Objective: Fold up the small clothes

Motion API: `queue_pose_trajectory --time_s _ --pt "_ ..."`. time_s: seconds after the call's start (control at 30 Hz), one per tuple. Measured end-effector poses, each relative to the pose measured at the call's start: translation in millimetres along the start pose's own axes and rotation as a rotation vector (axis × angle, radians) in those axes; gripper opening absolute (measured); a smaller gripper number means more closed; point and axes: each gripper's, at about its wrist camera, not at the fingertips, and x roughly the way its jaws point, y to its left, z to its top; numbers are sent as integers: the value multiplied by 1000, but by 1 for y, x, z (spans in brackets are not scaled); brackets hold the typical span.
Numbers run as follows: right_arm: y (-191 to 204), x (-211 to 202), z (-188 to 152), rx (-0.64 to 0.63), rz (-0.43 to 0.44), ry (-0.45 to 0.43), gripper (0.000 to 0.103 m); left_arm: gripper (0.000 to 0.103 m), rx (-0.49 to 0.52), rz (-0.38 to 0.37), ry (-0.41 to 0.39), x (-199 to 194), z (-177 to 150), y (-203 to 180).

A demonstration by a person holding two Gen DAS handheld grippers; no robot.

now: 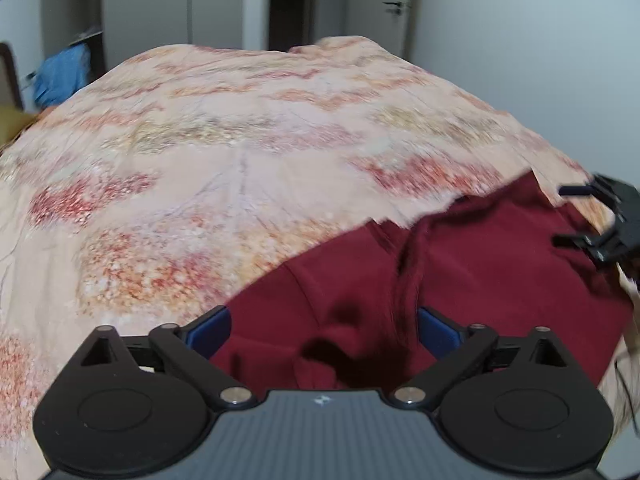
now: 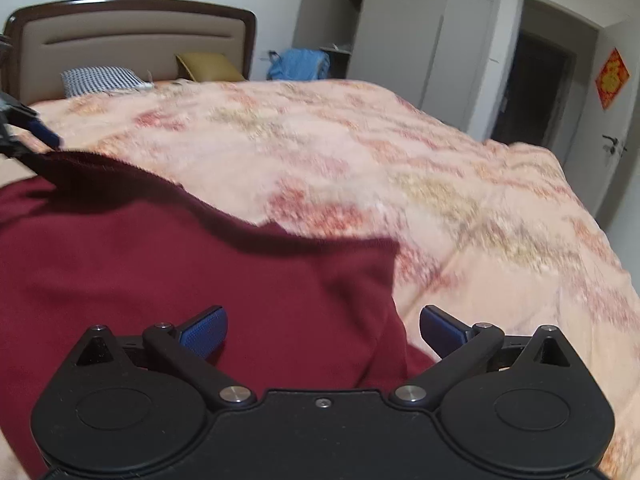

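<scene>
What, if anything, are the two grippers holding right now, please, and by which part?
Nothing is held: the left gripper and the right gripper are both open above the dark red garment.

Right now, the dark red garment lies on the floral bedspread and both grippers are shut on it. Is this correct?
Not quite: both grippers are open. The left gripper and right gripper stand wide over the dark red garment on the floral bedspread, as each wrist view shows.

Left matte black plastic two-finger gripper [image 1: 324, 330]: blue textured pads [image 1: 210, 330], silver pivot rivets, round black discs, ribbed grey housing with small white logo. Right matte black plastic two-finger gripper [image 2: 323, 330]: same blue pads [image 2: 204, 330], rivets, plain black housing, one centre screw.
</scene>
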Motion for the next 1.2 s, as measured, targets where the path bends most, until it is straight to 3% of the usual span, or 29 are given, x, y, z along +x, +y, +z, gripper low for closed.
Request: queue_pose_trajectory --time_s 0.13,0.23,0.33,0.5,0.6,0.83,1.03,1.2 --pt "-9 7 -8 89 -106 -45 102 101 86 -9 42 13 -15 -17" --pt "-23 14 -13 208 -210 -68 102 101 116 91 58 30 -20 -23" --pt "-39 20 -22 336 -280 -76 102 101 50 165 29 41 -16 -14" --pt "-51 29 -41 432 -265 -68 102 102 -152 265 -11 54 -14 25" --pt "-51 30 -41 442 -253 -70 102 103 -287 224 -24 55 -23 48" --pt "-37 5 -35 426 -272 -102 102 103 -419 197 -97 33 -31 54" --pt "-5 -40 -33 357 -228 -167 102 103 -417 220 -129 -2 -35 29" --pt "38 -69 -46 265 -201 -159 102 103 -388 237 -133 -31 -48 1"
